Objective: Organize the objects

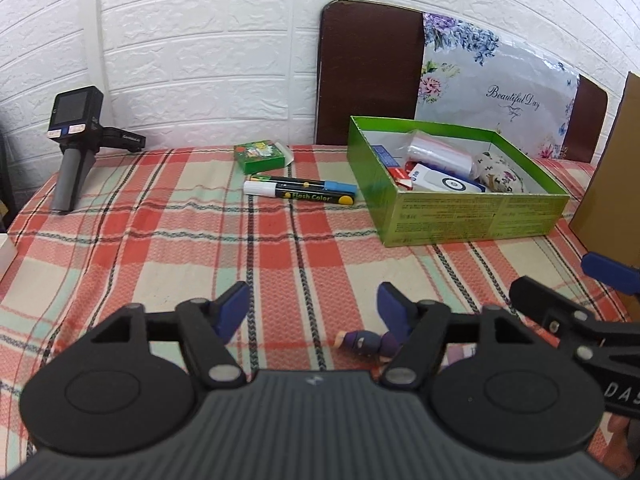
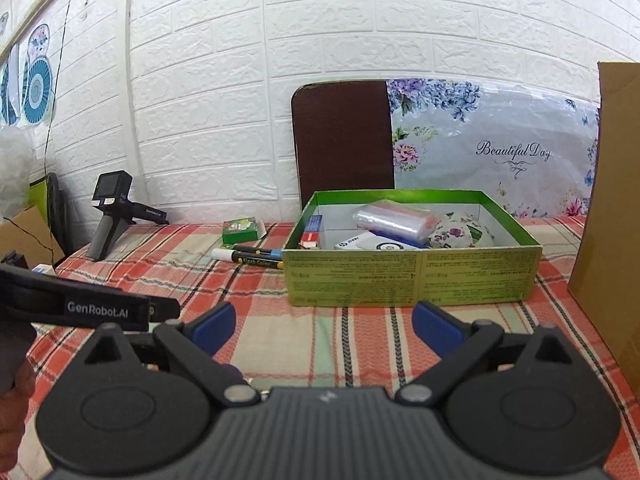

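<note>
A lived-in home room. A tabletop (image 2: 360, 344) is covered by a red, cream and green plaid cloth (image 1: 160, 240). Behind it, at 12 o'clock, stands a white wall with embossed brick-pattern panels (image 2: 360, 20). A folded brown table (image 2: 344, 140) leans against that wall, part-wrapped in floral plastic printed "Beautiful Day" (image 2: 500, 152). At 9 o'clock in the right wrist view, round paper fans (image 2: 36, 92) hang on the wall. A cardboard box (image 2: 612, 208) stands at 3 o'clock.
</note>
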{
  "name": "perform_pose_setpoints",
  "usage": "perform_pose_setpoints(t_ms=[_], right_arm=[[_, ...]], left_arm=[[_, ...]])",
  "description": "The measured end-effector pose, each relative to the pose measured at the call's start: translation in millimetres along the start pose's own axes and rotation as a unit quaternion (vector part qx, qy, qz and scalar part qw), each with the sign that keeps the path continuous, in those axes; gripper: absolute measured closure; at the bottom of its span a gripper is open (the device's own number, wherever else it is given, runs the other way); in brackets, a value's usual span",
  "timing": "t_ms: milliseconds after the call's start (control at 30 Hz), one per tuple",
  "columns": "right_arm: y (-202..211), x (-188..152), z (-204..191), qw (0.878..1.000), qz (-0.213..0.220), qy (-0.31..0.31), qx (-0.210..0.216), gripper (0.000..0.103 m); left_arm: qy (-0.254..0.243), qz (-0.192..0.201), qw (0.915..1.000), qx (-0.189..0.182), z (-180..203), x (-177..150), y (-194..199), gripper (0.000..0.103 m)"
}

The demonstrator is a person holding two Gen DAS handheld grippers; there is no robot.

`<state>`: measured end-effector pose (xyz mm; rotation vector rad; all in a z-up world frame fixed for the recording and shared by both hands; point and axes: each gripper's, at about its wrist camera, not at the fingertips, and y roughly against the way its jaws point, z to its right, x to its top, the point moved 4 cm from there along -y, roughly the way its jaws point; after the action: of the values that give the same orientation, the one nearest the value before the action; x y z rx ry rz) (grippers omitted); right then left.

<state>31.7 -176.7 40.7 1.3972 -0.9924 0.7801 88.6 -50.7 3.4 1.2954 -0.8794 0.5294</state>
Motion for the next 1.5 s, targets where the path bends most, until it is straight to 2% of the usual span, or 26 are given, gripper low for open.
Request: perform_pose_setpoints(t_ms=[267, 400, 533, 867, 1133, 1367, 1500], right_arm=[[15, 3, 3, 1.000, 0.011, -0.014, -0.007, 0.003], [24, -4, 10, 1.000, 0.009, -0.020, -0.016, 0.003], [29, -11, 17, 1.000, 0.002, -0.024, -0.020, 0.002], [27, -16, 20, 0.999, -0.006, -0.031, -0.018, 0.000], [11, -23, 18, 0.999, -0.012, -0.016, -0.038, 0.000], [4, -32, 10, 0.999, -0.034, -0.005, -0.014, 0.000], [5, -34, 3, 1.000, -0.030, 0.005, -0.005, 0.000]], left_arm=[[0.015, 0.004, 0.9997, 0.017, -7, -4, 12, 0.011], [0.008, 0.009, 0.9996, 0.027, -5, -7, 16, 0.003], [-0.003, 0.011, 0.9994, 0.033, 0, -9, 19, 0.000], [-0.015, 0.012, 0.9988, 0.045, 8, -14, 28, 0.000], [-0.014, 0.002, 0.9985, 0.052, 2, -19, 16, 0.000], [0.002, -0.002, 0.9974, 0.072, -9, -26, 11, 0.000], [0.000, 0.002, 0.9965, 0.084, -13, -27, 11, 0.000]])
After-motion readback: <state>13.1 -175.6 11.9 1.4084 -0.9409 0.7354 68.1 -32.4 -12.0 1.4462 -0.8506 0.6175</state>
